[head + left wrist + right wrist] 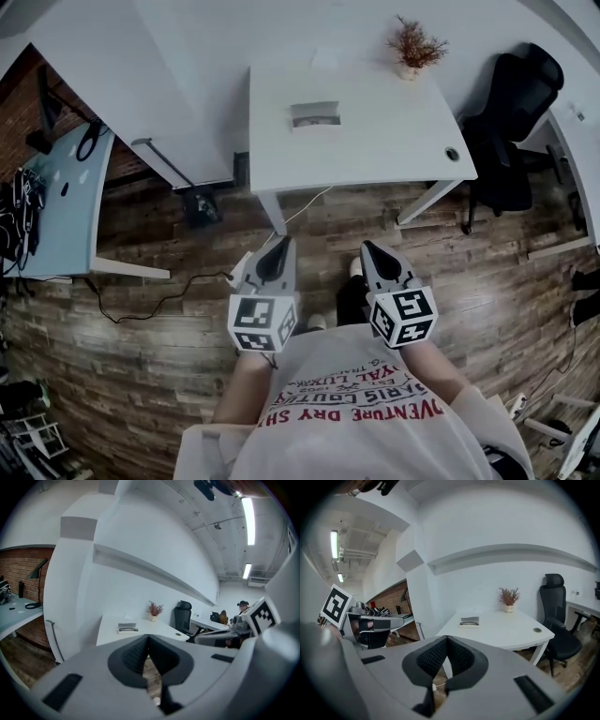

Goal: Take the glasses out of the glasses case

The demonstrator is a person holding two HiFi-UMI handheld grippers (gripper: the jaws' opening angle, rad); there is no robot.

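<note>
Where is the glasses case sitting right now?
In the head view, the glasses case lies on the white table ahead of the person, left of the potted plant.

An office is shown: white desks (375, 141) are ranged over a wood-plank floor (141, 309), a black swivel chair (516, 103) is placed beside one, and strip lights (248, 521) are fixed overhead.

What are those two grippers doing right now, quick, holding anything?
Left gripper: jaws shut, nothing between them.
Right gripper: jaws shut, nothing between them.
</note>
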